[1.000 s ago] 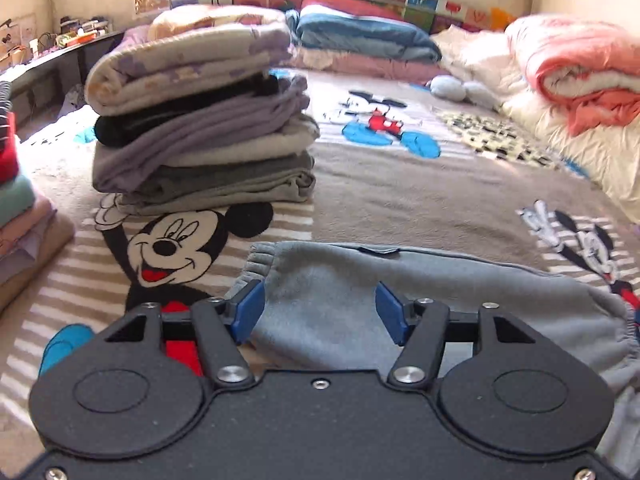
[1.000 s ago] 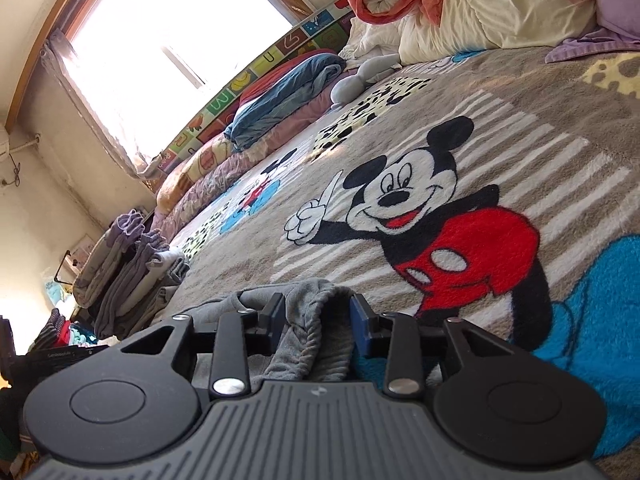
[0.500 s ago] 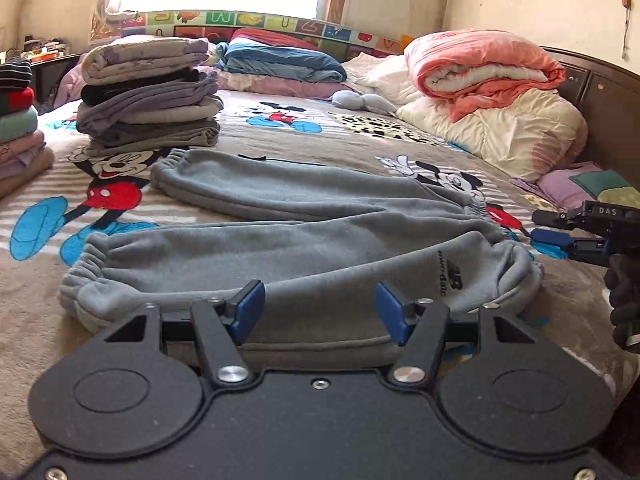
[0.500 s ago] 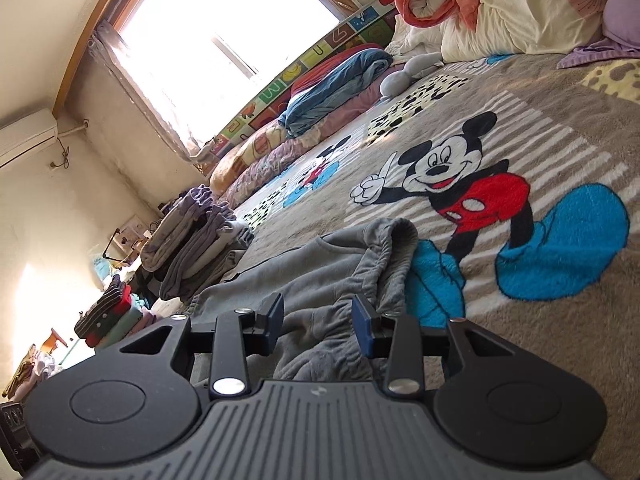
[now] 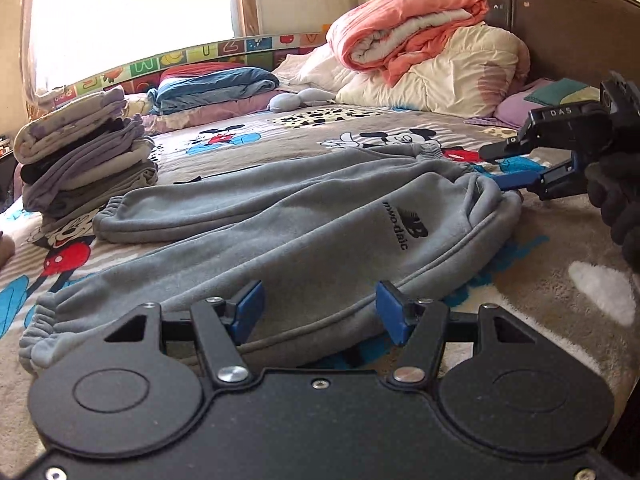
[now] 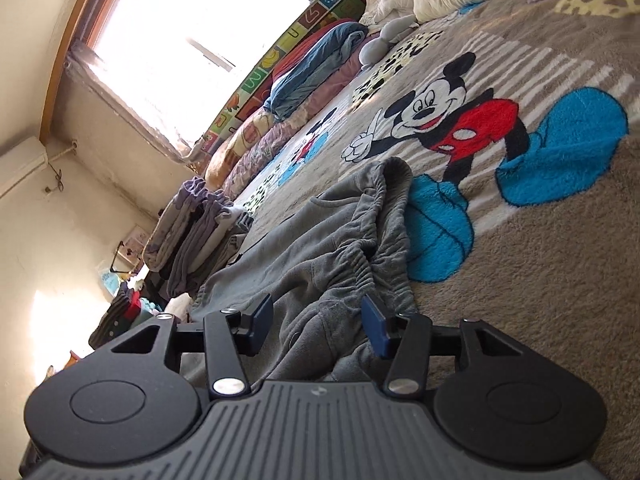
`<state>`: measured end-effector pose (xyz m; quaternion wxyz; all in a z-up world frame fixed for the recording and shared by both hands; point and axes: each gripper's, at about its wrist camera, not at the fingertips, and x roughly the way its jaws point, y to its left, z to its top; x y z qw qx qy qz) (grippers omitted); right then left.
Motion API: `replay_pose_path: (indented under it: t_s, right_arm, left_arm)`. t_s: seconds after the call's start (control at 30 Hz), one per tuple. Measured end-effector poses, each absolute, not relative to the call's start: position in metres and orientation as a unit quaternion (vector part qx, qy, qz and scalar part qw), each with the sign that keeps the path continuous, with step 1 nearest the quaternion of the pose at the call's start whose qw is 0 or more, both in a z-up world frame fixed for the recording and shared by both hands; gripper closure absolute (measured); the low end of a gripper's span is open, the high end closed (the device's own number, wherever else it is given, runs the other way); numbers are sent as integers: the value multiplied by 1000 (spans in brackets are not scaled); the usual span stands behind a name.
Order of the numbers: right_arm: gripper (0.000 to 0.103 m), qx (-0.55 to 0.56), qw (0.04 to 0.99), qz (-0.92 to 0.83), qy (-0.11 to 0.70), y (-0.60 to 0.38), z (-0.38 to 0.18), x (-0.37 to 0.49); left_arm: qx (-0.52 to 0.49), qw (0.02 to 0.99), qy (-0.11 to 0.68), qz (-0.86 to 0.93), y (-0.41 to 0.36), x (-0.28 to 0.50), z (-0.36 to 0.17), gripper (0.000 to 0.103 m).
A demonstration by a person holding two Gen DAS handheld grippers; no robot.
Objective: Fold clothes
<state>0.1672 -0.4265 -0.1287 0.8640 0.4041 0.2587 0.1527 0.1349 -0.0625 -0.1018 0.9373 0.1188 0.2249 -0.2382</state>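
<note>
Grey sweatpants [image 5: 320,216] lie flat on the Mickey Mouse blanket, legs running left, elastic waistband to the right. My left gripper [image 5: 320,310] hovers open just in front of the near leg, holding nothing. My right gripper [image 5: 516,168], held by a gloved hand [image 5: 616,196], sits at the waistband end. In the right wrist view the right gripper [image 6: 318,320] is open, and the bunched waistband [image 6: 376,240] of the sweatpants [image 6: 312,264] lies between and beyond its fingers, unclamped.
A stack of folded clothes [image 5: 84,160] stands at the back left of the bed, also visible as a stack [image 6: 192,232] from the right wrist. Rolled quilts and pillows [image 5: 420,52] lean on the dark headboard [image 5: 580,28]. Bare blanket [image 5: 560,280] lies right of the pants.
My left gripper has pulled back from the leg cuff and swung right, bringing the whole pants into view. My right gripper's jaws have widened and it has drawn back from the waistband.
</note>
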Motion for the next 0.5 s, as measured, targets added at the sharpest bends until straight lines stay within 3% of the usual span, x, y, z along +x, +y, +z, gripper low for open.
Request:
replay_pose_path:
  t_s: [0.23, 0.5]
  right_arm:
    - [55, 391, 880, 132, 234, -443, -120, 166]
    - [55, 355, 866, 185, 301, -431, -129, 180]
  left_arm:
    - [113, 936, 233, -239, -63, 138, -105, 43]
    - [106, 934, 243, -238, -62, 141, -109, 43]
